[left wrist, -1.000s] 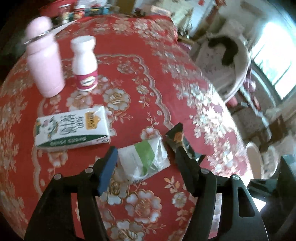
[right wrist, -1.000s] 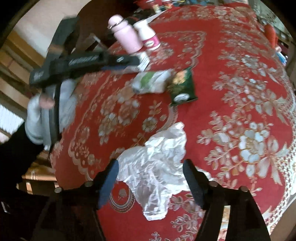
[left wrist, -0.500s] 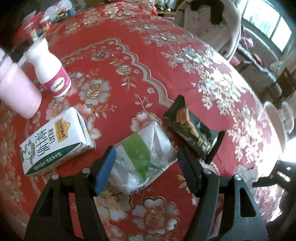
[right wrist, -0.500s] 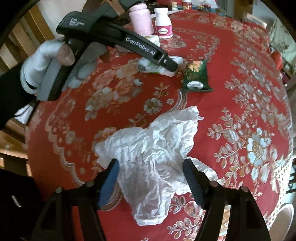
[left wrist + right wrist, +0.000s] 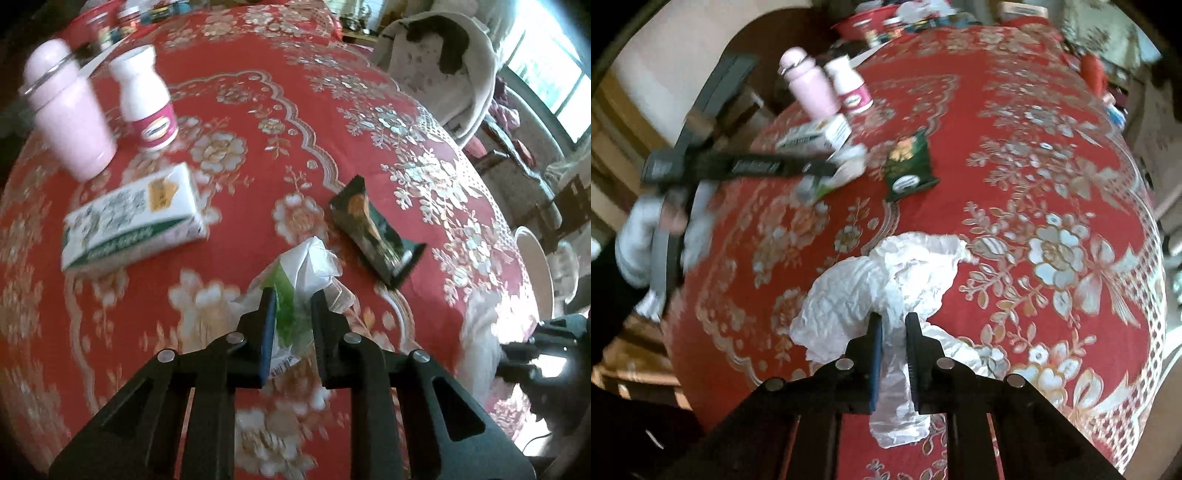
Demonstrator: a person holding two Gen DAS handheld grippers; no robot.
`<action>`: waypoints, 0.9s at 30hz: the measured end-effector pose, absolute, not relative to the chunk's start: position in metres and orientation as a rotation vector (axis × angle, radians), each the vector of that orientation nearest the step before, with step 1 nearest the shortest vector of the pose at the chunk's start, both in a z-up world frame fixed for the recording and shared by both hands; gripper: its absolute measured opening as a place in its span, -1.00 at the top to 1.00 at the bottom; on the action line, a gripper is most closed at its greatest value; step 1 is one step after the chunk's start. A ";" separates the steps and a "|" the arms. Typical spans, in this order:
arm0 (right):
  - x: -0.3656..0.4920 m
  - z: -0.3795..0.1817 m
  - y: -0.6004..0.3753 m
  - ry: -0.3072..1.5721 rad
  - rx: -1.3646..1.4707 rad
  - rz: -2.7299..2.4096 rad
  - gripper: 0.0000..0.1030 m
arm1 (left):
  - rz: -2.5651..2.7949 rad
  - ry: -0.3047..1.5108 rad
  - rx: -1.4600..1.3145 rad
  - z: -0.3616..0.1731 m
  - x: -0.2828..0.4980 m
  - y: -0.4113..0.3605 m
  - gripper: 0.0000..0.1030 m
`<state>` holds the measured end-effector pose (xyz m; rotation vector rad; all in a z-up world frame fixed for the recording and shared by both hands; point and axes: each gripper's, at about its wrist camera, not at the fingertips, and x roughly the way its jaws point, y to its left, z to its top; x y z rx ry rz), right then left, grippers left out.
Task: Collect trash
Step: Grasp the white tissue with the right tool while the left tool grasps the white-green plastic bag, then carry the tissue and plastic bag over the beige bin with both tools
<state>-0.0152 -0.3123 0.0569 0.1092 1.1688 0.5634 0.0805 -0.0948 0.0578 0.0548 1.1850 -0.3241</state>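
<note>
Both claws have just closed: the left gripper (image 5: 293,295) pinches the green-and-white wrapper (image 5: 306,266) at lower centre, the right gripper (image 5: 894,321) the crumpled white bag (image 5: 886,284). Both look ready to lift.

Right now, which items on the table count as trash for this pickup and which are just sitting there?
Trash:
- green-and-white wrapper, pinched by left gripper
- crumpled white plastic, pinched by right gripper
- dark snack packet, probably

Likely bystanders:
- pink bottle
- white supplement bottle
- milk carton, unclear if empty
</note>
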 end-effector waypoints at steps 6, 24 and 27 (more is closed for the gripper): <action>-0.018 0.063 -0.332 1.150 0.202 0.490 0.78 | -0.322 1.169 -0.007 0.072 0.040 -0.103 0.69; -0.064 0.094 -0.454 1.059 0.300 0.318 0.78 | -0.471 1.111 0.067 0.097 -0.012 -0.259 0.69; -0.074 0.097 -0.483 1.052 0.320 0.277 0.77 | -0.509 1.101 0.092 0.099 -0.018 -0.292 0.69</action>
